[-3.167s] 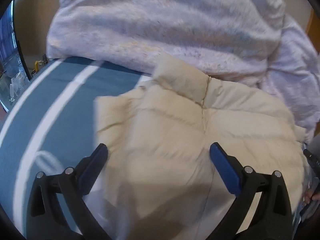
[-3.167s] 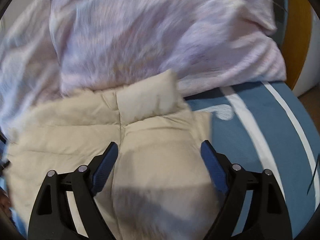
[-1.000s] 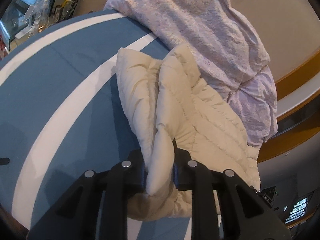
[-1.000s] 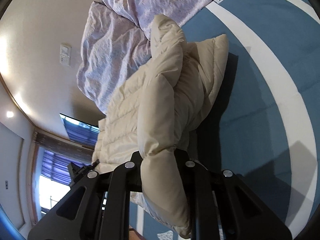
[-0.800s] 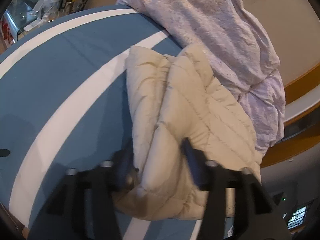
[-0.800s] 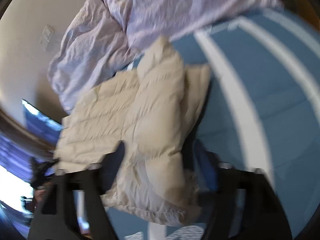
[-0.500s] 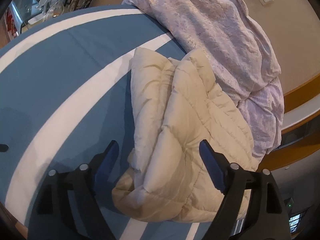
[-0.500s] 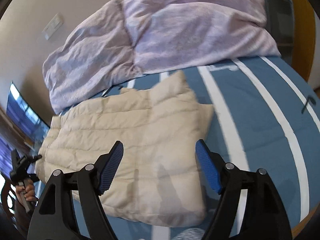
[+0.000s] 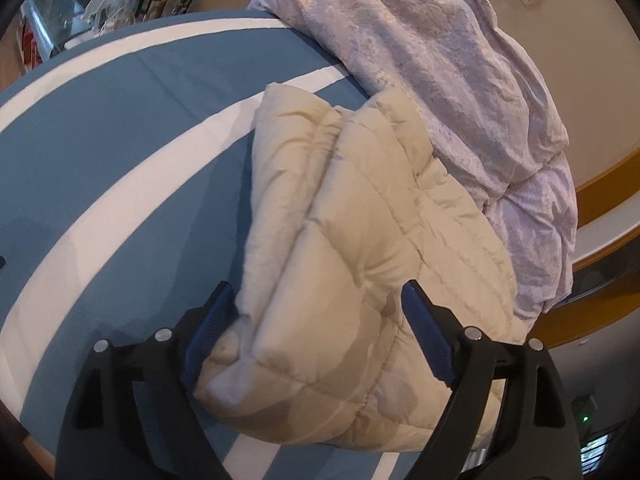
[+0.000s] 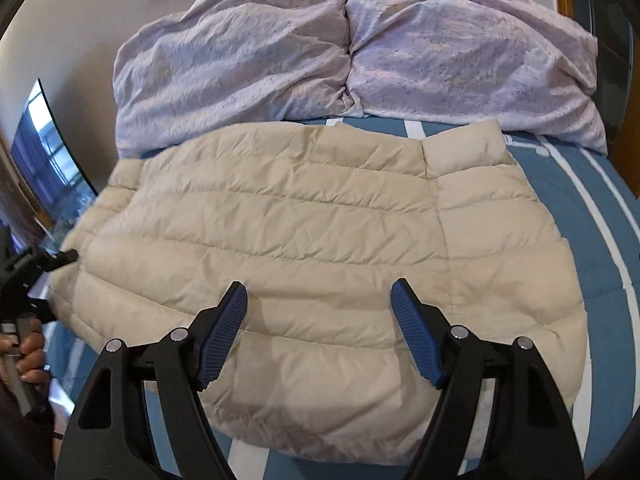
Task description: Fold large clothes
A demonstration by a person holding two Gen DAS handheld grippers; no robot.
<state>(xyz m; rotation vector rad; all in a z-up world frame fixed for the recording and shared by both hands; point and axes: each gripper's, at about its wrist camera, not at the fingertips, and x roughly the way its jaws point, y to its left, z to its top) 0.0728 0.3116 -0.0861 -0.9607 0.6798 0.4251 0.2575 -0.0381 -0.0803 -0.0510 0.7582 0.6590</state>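
Beige wall [image 10: 80, 8], blue white-striped bed [image 9: 120, 152], lilac duvet [image 10: 360, 48], window [image 10: 44, 152].

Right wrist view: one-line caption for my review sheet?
Open right gripper above a folded cream puffer jacket on a blue striped bed.

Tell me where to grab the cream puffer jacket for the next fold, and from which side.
Take the cream puffer jacket at its near hem, probably at the rounded corners, coming in low from the bed's near edge. It lies flat on the blue striped bedspread, its far edge close against the lilac duvet, so only the near edge is free. The right gripper hangs open above it.
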